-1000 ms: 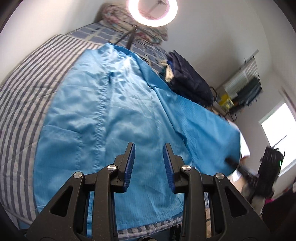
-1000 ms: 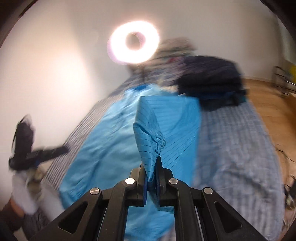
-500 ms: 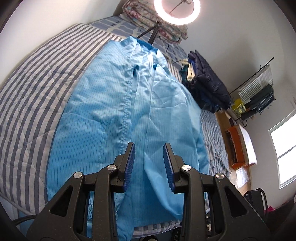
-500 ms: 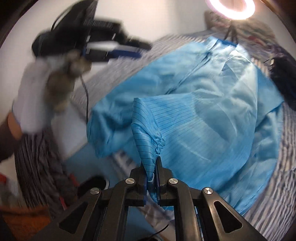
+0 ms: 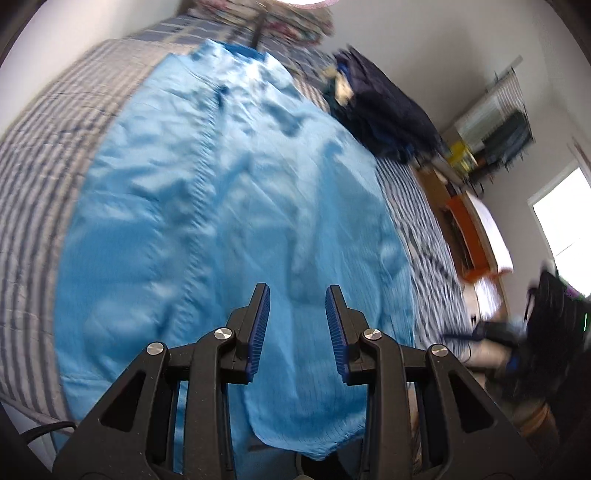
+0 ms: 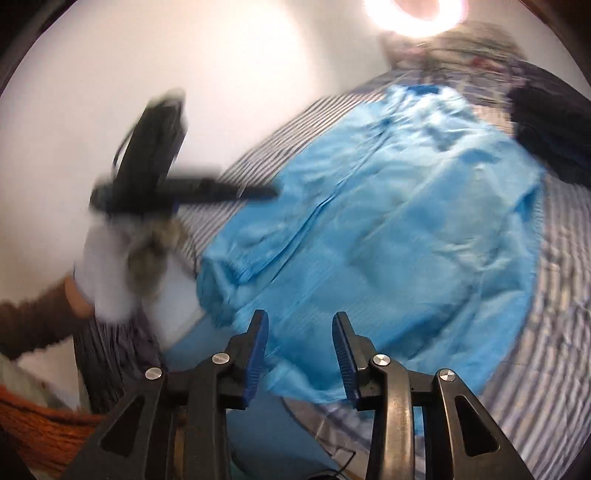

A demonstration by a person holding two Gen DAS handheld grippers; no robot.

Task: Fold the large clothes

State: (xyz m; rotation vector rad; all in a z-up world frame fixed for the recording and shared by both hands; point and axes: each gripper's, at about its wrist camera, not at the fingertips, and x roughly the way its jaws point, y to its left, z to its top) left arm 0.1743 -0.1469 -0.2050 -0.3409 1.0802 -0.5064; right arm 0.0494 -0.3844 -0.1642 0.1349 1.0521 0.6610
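coat [image 5: 229, 206] flat on bed [image 5: 40, 155], spread ahead of both claws. left claw [image 5: 297, 325] part open, empty. right claw [image 6: 300, 354] opening, nothing btwn pads.

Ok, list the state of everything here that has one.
Blue garment: spread flat on the striped bed, side folded in.
Left claw: open, empty.
Right claw: opening, nothing between its fingers.
Ring light: on.
Dark clothes: piled on bed.

Probably a home bedroom: striped bed [image 5: 44, 155], clothes rack [image 5: 506, 122], ring light [image 6: 415, 14]
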